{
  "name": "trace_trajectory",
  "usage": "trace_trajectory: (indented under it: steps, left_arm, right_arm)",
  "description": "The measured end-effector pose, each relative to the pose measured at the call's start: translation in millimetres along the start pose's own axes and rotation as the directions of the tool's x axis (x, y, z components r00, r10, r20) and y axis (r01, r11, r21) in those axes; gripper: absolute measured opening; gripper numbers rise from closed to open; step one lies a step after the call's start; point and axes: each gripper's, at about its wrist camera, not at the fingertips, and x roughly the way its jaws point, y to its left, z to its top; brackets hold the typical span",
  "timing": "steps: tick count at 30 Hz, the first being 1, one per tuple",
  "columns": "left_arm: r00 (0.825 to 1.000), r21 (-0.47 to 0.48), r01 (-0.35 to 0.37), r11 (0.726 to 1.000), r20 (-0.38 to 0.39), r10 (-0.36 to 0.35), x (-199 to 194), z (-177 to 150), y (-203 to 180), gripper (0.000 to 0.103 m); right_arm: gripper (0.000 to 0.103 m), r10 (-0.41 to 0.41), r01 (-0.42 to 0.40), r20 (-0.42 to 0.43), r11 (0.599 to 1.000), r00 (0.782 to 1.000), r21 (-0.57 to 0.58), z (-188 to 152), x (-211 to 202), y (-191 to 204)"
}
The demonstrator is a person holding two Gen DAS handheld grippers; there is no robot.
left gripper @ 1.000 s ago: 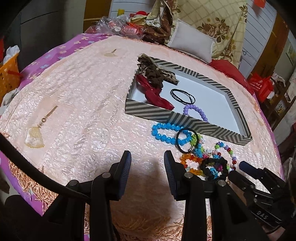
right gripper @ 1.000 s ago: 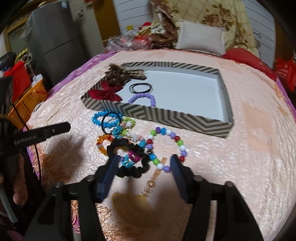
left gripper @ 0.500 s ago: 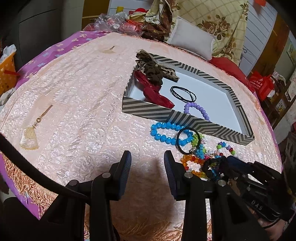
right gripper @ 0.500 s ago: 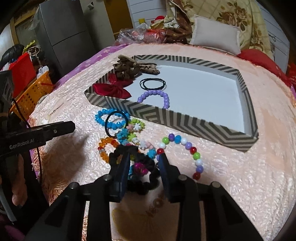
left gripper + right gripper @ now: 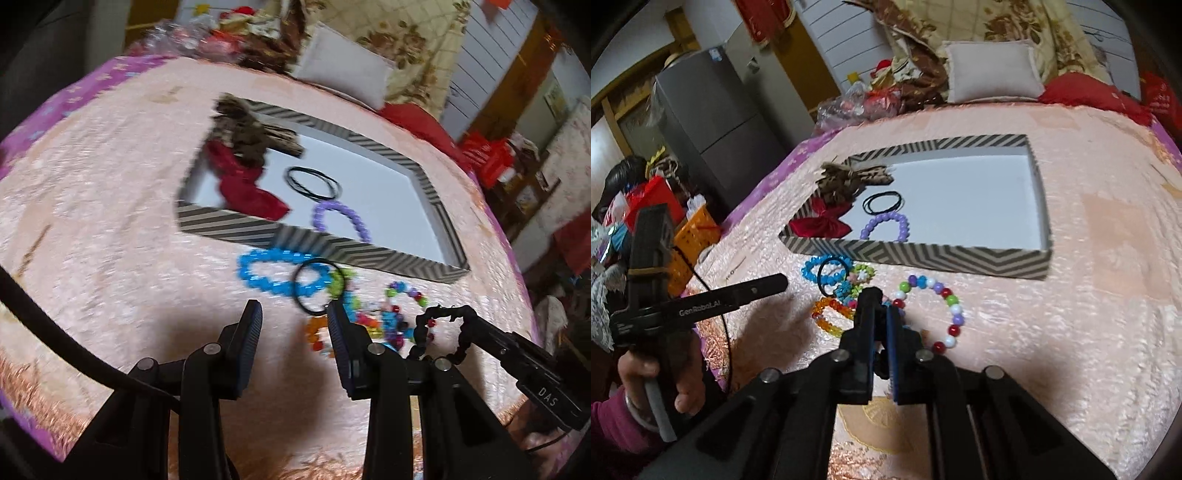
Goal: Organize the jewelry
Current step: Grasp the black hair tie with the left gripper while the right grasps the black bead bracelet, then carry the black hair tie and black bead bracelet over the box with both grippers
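1. Far left of the right wrist view you can see a hand [image 5: 661,384] in a pink sleeve gripping the handle of the left gripper [image 5: 293,325]. Its jaws sit about half open with nothing between them, hovering over the peach quilted bedspread [image 5: 110,221].
2. Next over is the loose pile: a blue beaded bracelet [image 5: 273,271] with a thin black hair tie [image 5: 319,286] lying on top of it, and an orange beaded bracelet [image 5: 827,314] just below those.
3. Behind the pile is the shallow grey-and-white chevron box [image 5: 923,254]. Inside, at its left end: a leopard-print bow [image 5: 849,179], a red fabric bow [image 5: 822,223], some thin black elastic bands [image 5: 882,203] and a purple beaded bracelet [image 5: 886,225]. The rest of the box floor is bare white.
4. The right gripper [image 5: 881,310] is clamped shut on a black ruffled scrunchie [image 5: 443,332], which hangs off the fingertips just above the pile in the left wrist view.
5. Right of that, a multicoloured round-bead bracelet [image 5: 942,314] lies flat on the bedspread, just in front of the box.
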Motion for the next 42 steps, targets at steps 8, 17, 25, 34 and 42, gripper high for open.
trace_trajectory:
  steps: [8, 17, 25, 34, 42]
  left_arm:
    - [1.0, 0.141, -0.007, 0.99, -0.019, 0.009, 27, 13, -19, 0.026]
    - [0.996, 0.151, 0.054, 0.987, -0.081, -0.042, 53, 25, -11, 0.025]
    - [0.999, 0.175, 0.035, 0.984, -0.046, -0.028, 44, 22, -14, 0.0]
    - [0.999, 0.199, 0.03, 0.98, 0.025, -0.036, -2, 20, -17, 0.0]
    - [0.997, 0.2, -0.01, 0.98, 0.081, -0.006, -27, 28, -23, 0.0]
  right_arm:
    - [0.006, 0.007, -0.007, -0.002, 1.0, 1.0, 0.028, -2, -5, -9]
    - [0.006, 0.021, -0.021, 0.001, 0.999, 1.0, 0.034, 2, -4, -12]
    - [0.006, 0.023, -0.023, -0.001, 0.999, 1.0, 0.026, 1, -4, -8]
    - [0.006, 0.028, -0.028, 0.032, 1.0, 0.999, -0.008, 8, -17, 7]
    - [0.006, 0.007, -0.006, 0.054, 1.0, 0.999, -0.016, 15, -26, 14]
